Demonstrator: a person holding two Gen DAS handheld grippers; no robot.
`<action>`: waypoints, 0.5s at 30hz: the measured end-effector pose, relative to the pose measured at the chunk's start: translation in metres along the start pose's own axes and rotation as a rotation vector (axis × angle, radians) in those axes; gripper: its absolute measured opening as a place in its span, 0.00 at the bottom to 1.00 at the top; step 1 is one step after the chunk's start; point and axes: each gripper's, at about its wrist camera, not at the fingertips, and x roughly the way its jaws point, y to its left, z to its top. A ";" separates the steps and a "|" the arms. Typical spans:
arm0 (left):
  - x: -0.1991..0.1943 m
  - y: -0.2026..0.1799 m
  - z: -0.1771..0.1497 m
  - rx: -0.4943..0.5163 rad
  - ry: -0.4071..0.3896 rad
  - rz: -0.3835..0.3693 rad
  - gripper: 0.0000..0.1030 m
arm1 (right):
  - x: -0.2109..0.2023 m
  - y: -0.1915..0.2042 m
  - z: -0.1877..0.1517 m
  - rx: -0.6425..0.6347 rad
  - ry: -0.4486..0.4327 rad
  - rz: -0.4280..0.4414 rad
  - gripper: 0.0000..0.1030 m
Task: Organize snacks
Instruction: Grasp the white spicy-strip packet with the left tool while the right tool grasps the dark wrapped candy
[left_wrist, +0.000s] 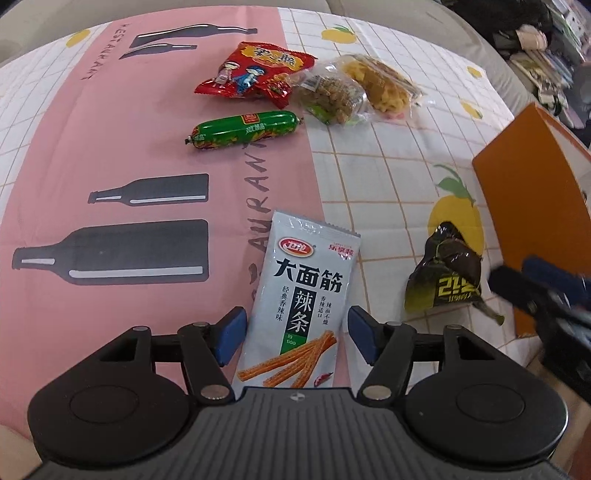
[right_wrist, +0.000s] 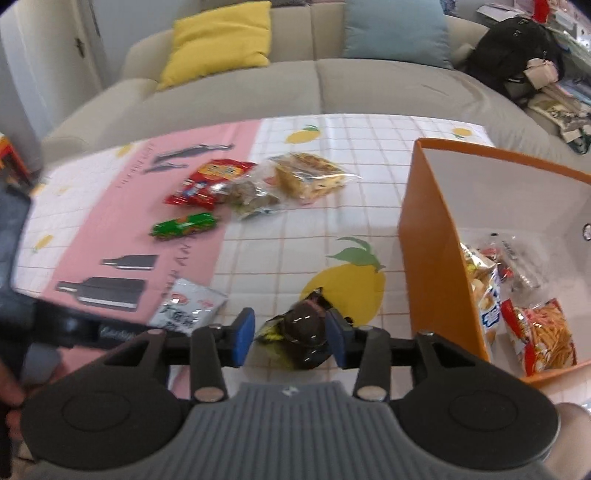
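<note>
My left gripper (left_wrist: 297, 332) is open, its blue pads on either side of a grey-white spicy-strip packet (left_wrist: 299, 306) lying on the tablecloth, without touching it. My right gripper (right_wrist: 291, 334) is open around a black-and-yellow packet (right_wrist: 303, 339), also seen in the left wrist view (left_wrist: 443, 277); the right pad looks close to it. Farther off lie a green sausage (left_wrist: 243, 130), a red packet (left_wrist: 255, 72) and two clear bags (left_wrist: 332, 96) (left_wrist: 384, 86). The orange box (right_wrist: 428, 236) at right holds several snacks (right_wrist: 539, 332).
The table carries a pink and white chequered cloth (left_wrist: 369, 177) with lemon and bottle prints. A beige sofa (right_wrist: 295, 88) with a yellow cushion (right_wrist: 218, 40) and a blue cushion (right_wrist: 395, 29) stands behind. Bags and clutter (right_wrist: 517, 55) sit at the far right.
</note>
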 end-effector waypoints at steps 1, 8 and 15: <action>0.000 -0.001 0.000 0.010 -0.006 0.003 0.72 | 0.005 0.003 0.001 -0.013 0.006 -0.025 0.41; 0.000 -0.007 -0.005 0.098 -0.025 0.014 0.76 | 0.048 0.001 -0.001 -0.065 0.096 -0.082 0.51; 0.001 -0.008 -0.005 0.109 -0.036 0.017 0.76 | 0.059 -0.007 -0.005 -0.076 0.099 -0.035 0.66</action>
